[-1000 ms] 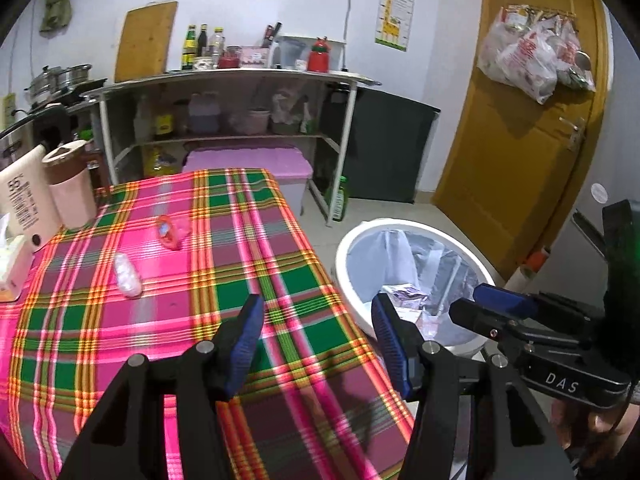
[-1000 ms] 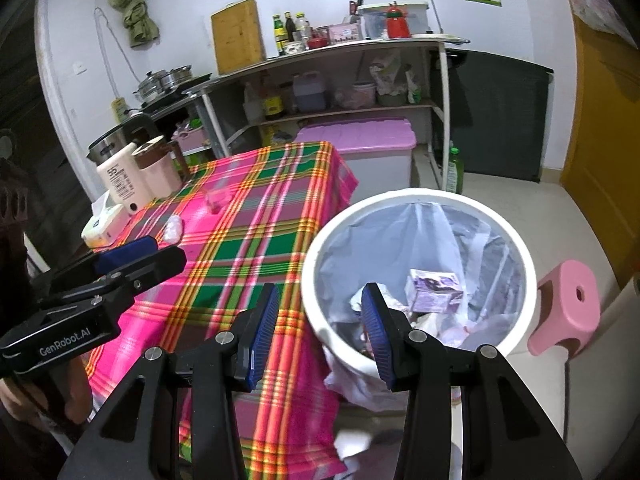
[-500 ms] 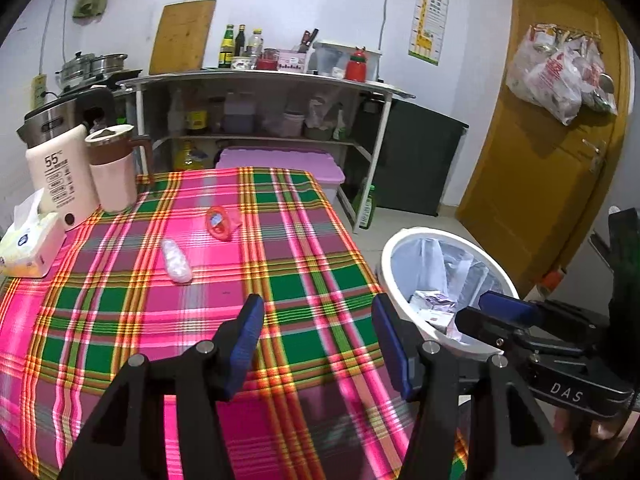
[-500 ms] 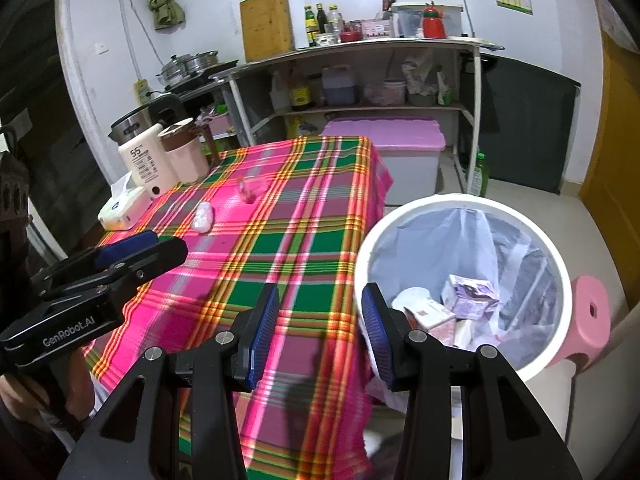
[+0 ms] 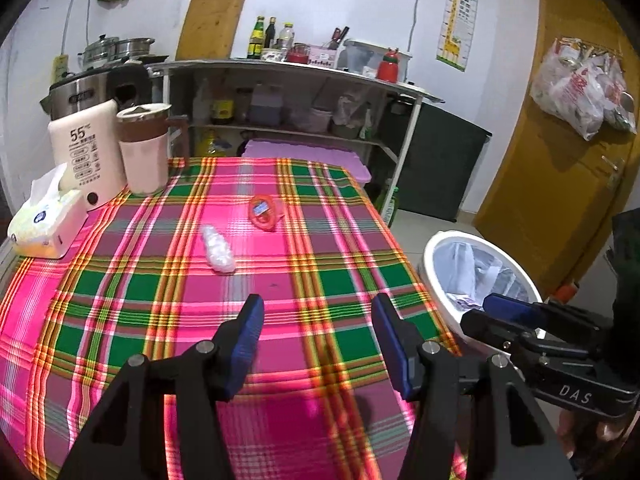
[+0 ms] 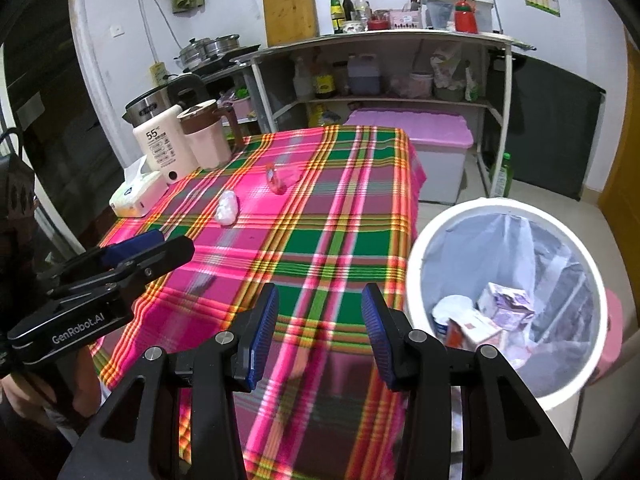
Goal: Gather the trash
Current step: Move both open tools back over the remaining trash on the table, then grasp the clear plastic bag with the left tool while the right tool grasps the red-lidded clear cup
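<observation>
On the far left of the table (image 5: 120, 300) sat a tissue box (image 5: 44, 220). Next to it stood a white box with "55" on it (image 5: 86, 152) and a pink jug (image 5: 144, 148) with a brown lid. The table had a bright pink and green checked cloth on it.

Near the middle of the cloth lay two bits of trash. One was a small clear plastic wrapper (image 5: 218, 248). A little behind it and to the right lay a red wrapper (image 5: 264, 210). They were close but not touching.

My left gripper (image 5: 316, 344) hung over the near part of the cloth. Its blue fingers were spread wide and had nothing between them. It was well apart from both wrappers.

My right gripper (image 6: 318, 334) was over the near edge of the table, just beside the bin. Its fingers were spread too, and they held nothing.

On the right, on the floor next to the table, stood the white trash bin (image 6: 416, 280) with a bag inside. Some boxes and paper (image 6: 480, 316) were already lying in it.
</observation>
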`<state>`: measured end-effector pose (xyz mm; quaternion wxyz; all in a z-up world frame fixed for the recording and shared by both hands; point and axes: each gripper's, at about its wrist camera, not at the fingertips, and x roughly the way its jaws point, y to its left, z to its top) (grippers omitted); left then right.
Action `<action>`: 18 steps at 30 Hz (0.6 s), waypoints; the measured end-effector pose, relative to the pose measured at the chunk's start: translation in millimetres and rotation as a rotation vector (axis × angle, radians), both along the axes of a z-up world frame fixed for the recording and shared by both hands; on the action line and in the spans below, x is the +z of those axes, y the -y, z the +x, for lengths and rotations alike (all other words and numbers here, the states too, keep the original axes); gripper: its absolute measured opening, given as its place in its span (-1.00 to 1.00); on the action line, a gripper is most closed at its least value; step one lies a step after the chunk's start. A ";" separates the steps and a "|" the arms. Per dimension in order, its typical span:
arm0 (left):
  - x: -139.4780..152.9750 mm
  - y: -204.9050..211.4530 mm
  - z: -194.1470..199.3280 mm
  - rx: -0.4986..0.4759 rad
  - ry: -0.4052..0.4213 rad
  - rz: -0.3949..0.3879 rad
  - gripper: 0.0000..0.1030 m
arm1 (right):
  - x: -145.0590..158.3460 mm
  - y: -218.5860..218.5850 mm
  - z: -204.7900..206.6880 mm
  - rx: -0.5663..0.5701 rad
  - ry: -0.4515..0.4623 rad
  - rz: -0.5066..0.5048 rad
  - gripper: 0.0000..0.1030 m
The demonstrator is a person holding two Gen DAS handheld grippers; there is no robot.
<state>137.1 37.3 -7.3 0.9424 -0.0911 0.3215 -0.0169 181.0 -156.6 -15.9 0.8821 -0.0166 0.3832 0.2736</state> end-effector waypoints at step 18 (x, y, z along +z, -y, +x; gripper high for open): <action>-28.7 -76.4 41.9 0.150 -0.058 -0.057 0.14 | -16.6 -41.0 38.4 0.061 -0.029 -0.008 -0.02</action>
